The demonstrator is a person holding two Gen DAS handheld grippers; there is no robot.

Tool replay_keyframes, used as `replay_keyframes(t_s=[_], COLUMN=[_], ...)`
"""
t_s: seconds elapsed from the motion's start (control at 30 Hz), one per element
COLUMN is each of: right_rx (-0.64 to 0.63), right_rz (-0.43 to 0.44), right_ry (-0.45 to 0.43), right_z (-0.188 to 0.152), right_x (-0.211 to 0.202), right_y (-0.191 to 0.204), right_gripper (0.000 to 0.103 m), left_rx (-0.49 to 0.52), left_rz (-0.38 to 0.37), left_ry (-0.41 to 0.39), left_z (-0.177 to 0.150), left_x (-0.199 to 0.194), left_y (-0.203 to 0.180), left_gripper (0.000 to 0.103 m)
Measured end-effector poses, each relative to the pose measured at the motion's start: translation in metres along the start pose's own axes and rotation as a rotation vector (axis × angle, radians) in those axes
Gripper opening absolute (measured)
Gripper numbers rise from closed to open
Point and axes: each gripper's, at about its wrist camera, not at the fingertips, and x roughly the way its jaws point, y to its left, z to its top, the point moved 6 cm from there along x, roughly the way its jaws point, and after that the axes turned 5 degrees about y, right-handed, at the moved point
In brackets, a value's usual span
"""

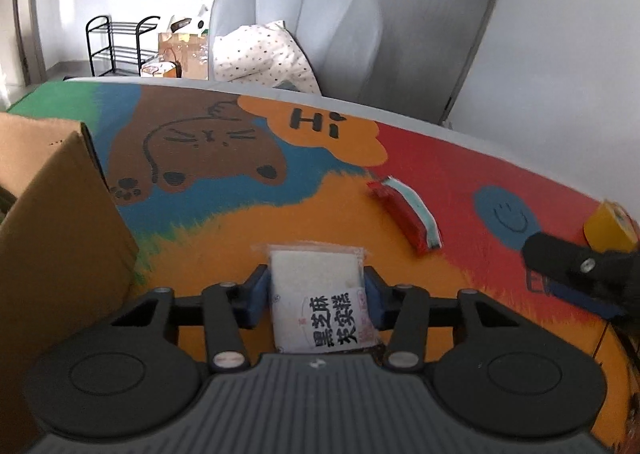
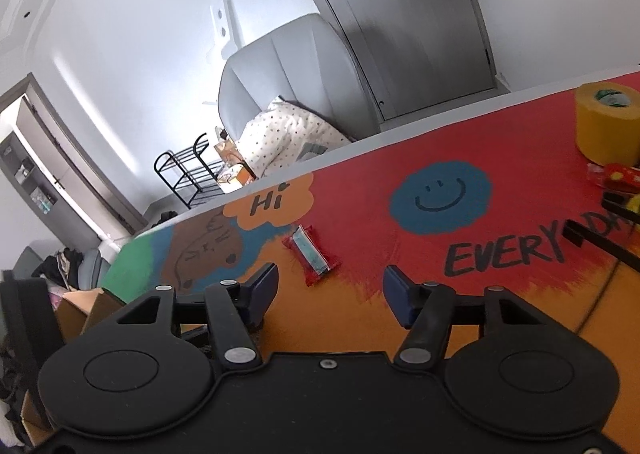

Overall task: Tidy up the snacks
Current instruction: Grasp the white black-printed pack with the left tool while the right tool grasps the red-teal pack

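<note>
Left gripper [image 1: 316, 286]: blue fingers [image 1: 256, 290] are clamping a white snack packet [image 1: 320, 294], one pad per side edge; packet is standing clear of the bench [image 1: 224, 230], printed label end toward the camera, long axis running along the fingers.

Cardboard box [image 1: 60, 221] is sitting immediately left of the L gripper, on the bench; near wall is rising above finger level. Judgement: box is the probable drop point, so the held packet is needing a lift and a leftward swing over that wall. Box interior is not visible in this view.

Right gripper [image 2: 330, 290]: fingers are standing apart, nothing between them, hovering above the bench.

Red snack bar [image 2: 312, 260] is lying flat on the bench just ahead of the R gripper and slightly left of centre, long axis diagonal to the finger line. In the left wrist view the same bar is lying ahead-right, well apart from the L fingers. Judgement: R gripper is nearer and free, so it is the better candidate; wrist rotation likely req'd to close across the bar's short width.

Yellow tape roll [image 2: 606, 121] and more wrapped snacks [image 2: 618, 177] are sitting far right.
</note>
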Motion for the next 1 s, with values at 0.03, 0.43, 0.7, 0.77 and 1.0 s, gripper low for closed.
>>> replay_keyframes(t_s=[0.03,0.43,0.7,0.77,1.0], right_rx=[0.0,-0.051,-0.07,-0.077,-0.099], right_rz=[0.0,0.018,0.031,0.029,0.0], right_ry=[0.005,0.045,0.084,0.092,0.131], right_z=[0.001,0.011,0.018,0.019,0.013], right_x=[0.004,0.044,0.071,0.076,0.081], right_y=[0.0,0.007,0.015,0.018,0.021], right_gripper=[0.058,0.054,0.045,0.044,0.019], left_rx=[-0.002,-0.035,-0.072,-0.079,-0.091], left_rz=[0.004,0.012,0.004,0.001,-0.013], left_ry=[-0.003,-0.044,-0.064,-0.065,-0.05], left_z=[0.002,0.018,0.029,0.03,0.027], left_x=[0.0,0.005,0.009,0.01,0.012], left_y=[0.001,0.01,0.015,0.017,0.019], left_gripper=[0.047,0.046,0.046,0.046,0.046])
